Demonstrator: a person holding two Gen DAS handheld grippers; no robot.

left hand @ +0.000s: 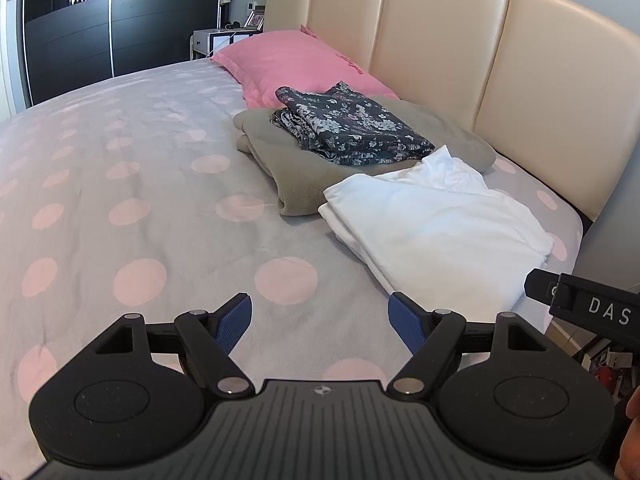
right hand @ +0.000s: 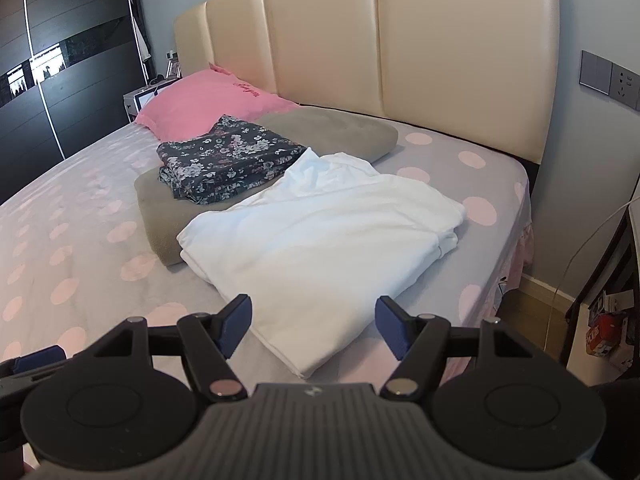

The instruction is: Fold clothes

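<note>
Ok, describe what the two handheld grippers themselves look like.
Both look alike. The left gripper has black linkage arms with silver pivot pins, ribbed blue finger pads, two round black discs and a ribbed grey body bearing a small round emblem. The right gripper matches; seen from the left wrist view, its black side carries white letters "DAS".

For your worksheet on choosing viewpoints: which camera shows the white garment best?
The right wrist view: the white garment lies central and whole. In the left wrist view it sits off to the right, its near corner partly hidden.
</note>
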